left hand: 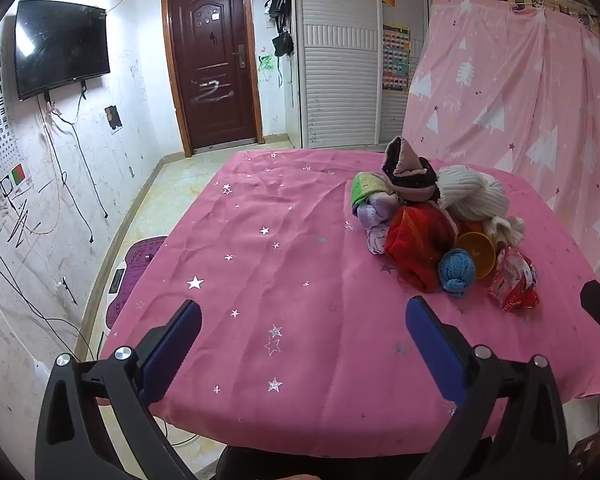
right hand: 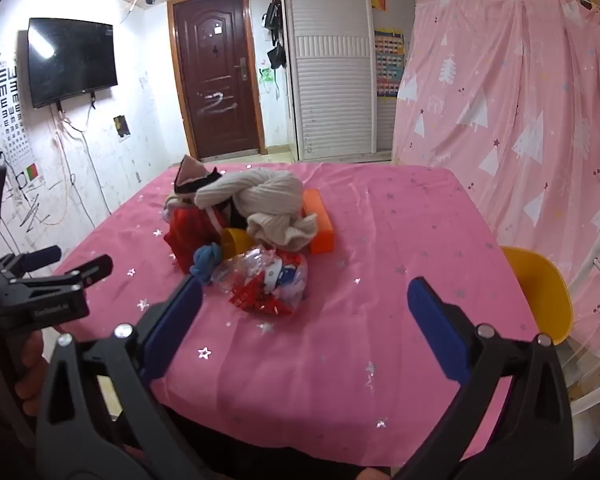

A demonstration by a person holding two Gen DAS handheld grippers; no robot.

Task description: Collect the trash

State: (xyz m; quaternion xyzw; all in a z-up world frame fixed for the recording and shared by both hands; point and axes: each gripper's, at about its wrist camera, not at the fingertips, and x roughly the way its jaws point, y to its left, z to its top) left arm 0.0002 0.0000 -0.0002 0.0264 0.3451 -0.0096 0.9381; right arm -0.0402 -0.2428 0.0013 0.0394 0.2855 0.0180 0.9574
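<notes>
We see the left hand-held gripper at the bottom of the left wrist view, its blue-padded fingers spread wide and released over bare pink cloth, grasping nothing. The right hand-held gripper sits likewise at the bottom of the right wrist view, jaws apart and empty. The worktop is covered by a pink star-printed cloth. In the right half of the left wrist view lies a heap of things: a crumpled red and clear plastic wrapper, the trash, rests at the lower right edge of the heap, just beside an orange cup lying on its side and a blue knitted ball. In the right wrist view that wrapper lies at the near edge of the heap, centre of the frame, just ahead of the gripper's left finger. Behind it are a red cloth, a cream knitted bundle, a dark pointed hat and an orange box. A yellow chair stands at the right of the right wrist view, beside the worktop. A brown door and a wall television fill the upper left of the frame.
</notes>
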